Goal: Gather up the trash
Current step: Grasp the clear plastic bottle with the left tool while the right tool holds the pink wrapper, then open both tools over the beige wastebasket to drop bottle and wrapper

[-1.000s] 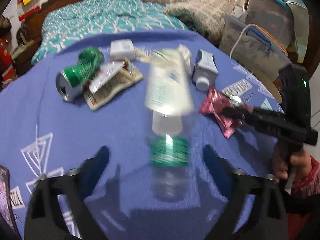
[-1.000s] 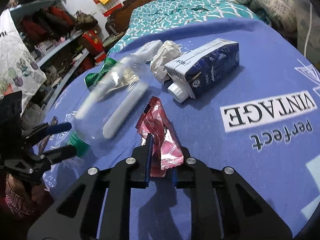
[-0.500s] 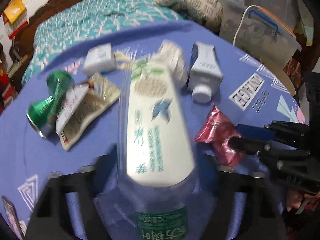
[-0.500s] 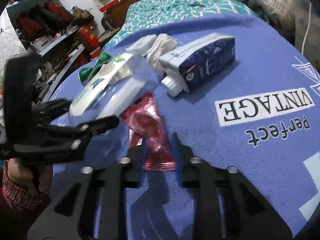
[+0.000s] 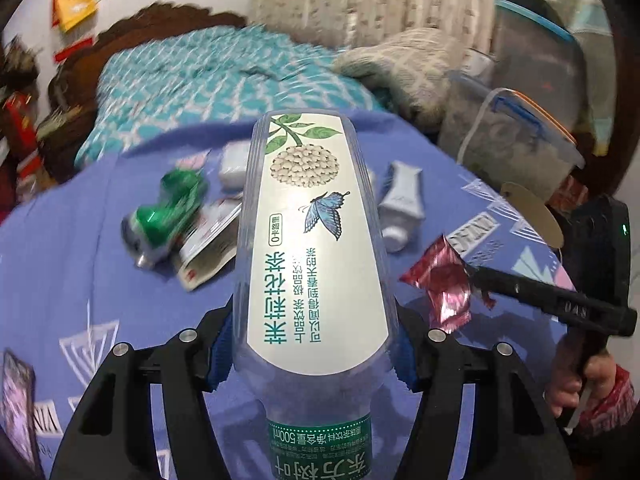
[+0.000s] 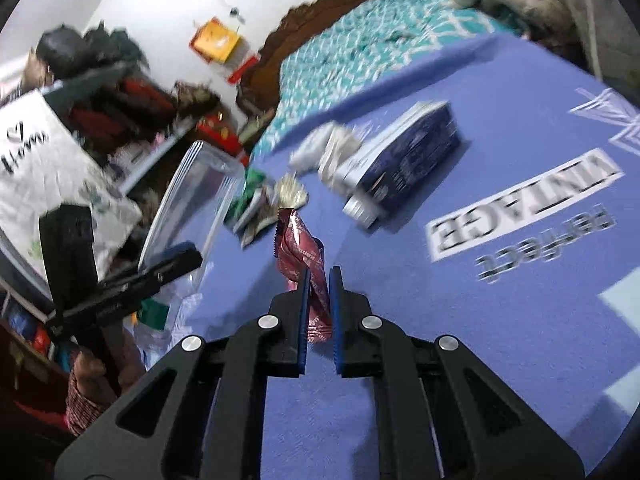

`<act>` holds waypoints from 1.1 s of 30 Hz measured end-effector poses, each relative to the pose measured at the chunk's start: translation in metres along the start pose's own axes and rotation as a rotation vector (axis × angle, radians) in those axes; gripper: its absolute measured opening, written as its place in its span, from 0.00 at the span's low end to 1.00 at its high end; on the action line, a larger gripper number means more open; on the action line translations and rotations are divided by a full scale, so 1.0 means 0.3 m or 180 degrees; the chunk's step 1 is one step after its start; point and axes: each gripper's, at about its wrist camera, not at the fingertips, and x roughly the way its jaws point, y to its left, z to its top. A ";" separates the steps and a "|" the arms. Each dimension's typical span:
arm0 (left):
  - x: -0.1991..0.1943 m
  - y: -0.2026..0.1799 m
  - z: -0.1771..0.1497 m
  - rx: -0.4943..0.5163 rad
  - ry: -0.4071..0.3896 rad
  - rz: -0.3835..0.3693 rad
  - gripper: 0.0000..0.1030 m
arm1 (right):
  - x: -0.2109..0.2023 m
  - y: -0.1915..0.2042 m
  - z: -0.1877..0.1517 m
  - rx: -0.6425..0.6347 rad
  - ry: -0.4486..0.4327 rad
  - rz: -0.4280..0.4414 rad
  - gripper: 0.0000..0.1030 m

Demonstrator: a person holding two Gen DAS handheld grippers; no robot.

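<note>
My left gripper (image 5: 312,344) is shut on a clear plastic bottle (image 5: 312,240) with a white label and green band, held lifted above the blue tablecloth (image 5: 80,264). My right gripper (image 6: 319,280) is shut on a red foil wrapper (image 6: 300,248), raised off the cloth; the wrapper also shows in the left wrist view (image 5: 444,284). On the cloth lie a crushed green can (image 5: 168,212), a flattened paper packet (image 5: 208,248), a small white box (image 5: 234,166) and a blue-and-white drink carton (image 6: 404,168). The bottle also shows in the right wrist view (image 6: 192,208).
A bed with a teal patterned cover (image 5: 192,80) lies behind the table. Plastic storage boxes (image 5: 516,140) stand at the right. Cluttered shelves (image 6: 112,92) and a white printed bag (image 6: 48,168) stand at the left. A dark phone-like object (image 5: 16,400) lies at the near left.
My left gripper closed on the bottle and lifted it off the cloth. My right gripper lifted the red wrapper off the cloth.
</note>
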 end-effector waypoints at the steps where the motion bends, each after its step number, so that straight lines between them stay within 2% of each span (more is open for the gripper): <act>1: 0.004 -0.037 0.019 0.0099 -0.0010 -0.0031 0.58 | -0.030 -0.013 0.013 0.0028 -0.0083 -0.0018 0.11; 9: 0.147 -0.353 0.125 0.0731 0.0075 -0.0442 0.58 | -0.300 -0.213 0.043 0.0381 -0.0675 -0.0361 0.11; 14: 0.275 -0.543 0.153 0.1070 0.0226 -0.0668 0.58 | -0.414 -0.350 0.033 0.0669 -0.0910 -0.0583 0.11; 23: 0.473 -0.790 0.240 0.1441 0.0472 -0.0973 0.58 | -0.548 -0.517 0.093 0.0909 -0.1251 -0.0871 0.11; 33: 0.689 -1.124 0.396 0.1741 0.0635 -0.1330 0.58 | -0.715 -0.771 0.185 0.1219 -0.1619 -0.1333 0.11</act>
